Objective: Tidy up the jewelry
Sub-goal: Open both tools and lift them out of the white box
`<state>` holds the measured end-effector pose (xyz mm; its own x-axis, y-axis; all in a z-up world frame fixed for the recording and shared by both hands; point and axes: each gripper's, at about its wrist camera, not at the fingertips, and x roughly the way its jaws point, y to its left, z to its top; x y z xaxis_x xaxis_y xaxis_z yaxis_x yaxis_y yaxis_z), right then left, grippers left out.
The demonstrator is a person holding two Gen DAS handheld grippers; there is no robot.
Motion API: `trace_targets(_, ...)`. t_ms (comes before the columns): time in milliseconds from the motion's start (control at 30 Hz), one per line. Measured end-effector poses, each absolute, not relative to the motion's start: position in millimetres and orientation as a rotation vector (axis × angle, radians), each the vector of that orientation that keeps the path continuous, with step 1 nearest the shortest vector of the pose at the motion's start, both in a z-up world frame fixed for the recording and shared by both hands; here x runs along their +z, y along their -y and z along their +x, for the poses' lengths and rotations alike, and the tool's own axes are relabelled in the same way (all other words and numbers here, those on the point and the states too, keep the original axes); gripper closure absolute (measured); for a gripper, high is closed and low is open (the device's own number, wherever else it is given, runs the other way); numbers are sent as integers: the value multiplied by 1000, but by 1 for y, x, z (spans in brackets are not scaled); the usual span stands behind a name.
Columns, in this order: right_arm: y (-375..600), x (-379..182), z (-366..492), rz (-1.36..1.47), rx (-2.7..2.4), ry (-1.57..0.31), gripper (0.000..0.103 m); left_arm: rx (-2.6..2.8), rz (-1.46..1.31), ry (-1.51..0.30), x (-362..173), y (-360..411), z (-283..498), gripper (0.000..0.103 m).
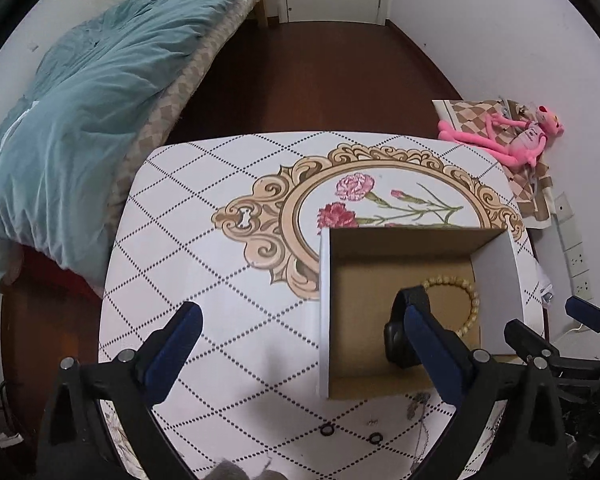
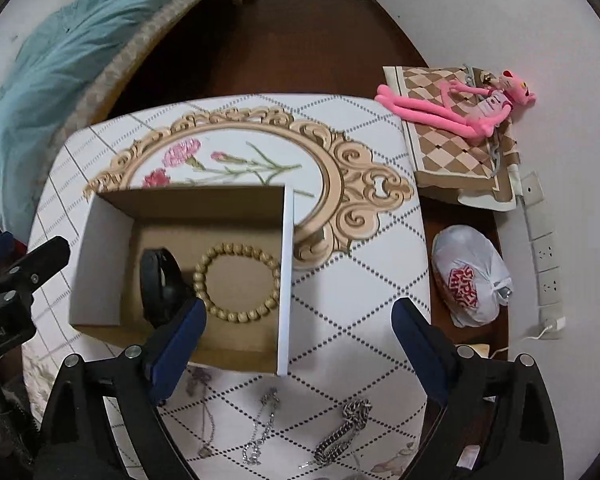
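An open cardboard box point(image 2: 100, 248) point(image 1: 496, 280) stands on the patterned table. Inside lie a wooden bead bracelet point(image 2: 238, 282) point(image 1: 474, 300) and a black watch point(image 2: 160, 280) point(image 1: 396, 340). In the right wrist view, silver chains point(image 2: 260, 432) and a chunky chain bracelet point(image 2: 340, 436) lie on the table in front of the box. In the left wrist view, two small black rings point(image 1: 327, 429) lie near the table's front edge. My left gripper point(image 1: 304, 344) is open and empty, its right finger over the box. My right gripper point(image 2: 300, 336) is open and empty above the box's right wall.
The table point(image 1: 220, 264) has a diamond and floral cloth. A bed with a teal duvet point(image 1: 80, 120) is to the left. A pink plush toy point(image 2: 460, 108) lies on a checkered surface at the right, with a white plastic bag point(image 2: 472, 276) and wall sockets point(image 2: 548, 256) below it.
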<state>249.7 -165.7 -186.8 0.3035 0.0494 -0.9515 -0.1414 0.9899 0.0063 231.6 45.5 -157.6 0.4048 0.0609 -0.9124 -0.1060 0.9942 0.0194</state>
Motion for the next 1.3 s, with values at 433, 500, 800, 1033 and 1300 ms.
trace_targets(433, 163, -159, 214, -81, 132, -1182, 6, 162, -30, -1081, -128, -41, 193, 0)
trace_targets(500, 163, -151, 208, -81, 129, -1159, 6, 166, -26, -1060, -119, -39, 183, 0)
trace_targets(800, 171, -102, 165, -81, 88, -1027, 6, 163, -35, -971, -84, -36, 142, 0)
trace_targets(1033, 176, -70, 134, -73, 80, -953, 6, 147, -60, -915, -60, -35, 114, 0)
trace_targets(1300, 184, -48, 112, -42, 86, -901, 6, 141, -68, -893, -45, -31, 97, 0)
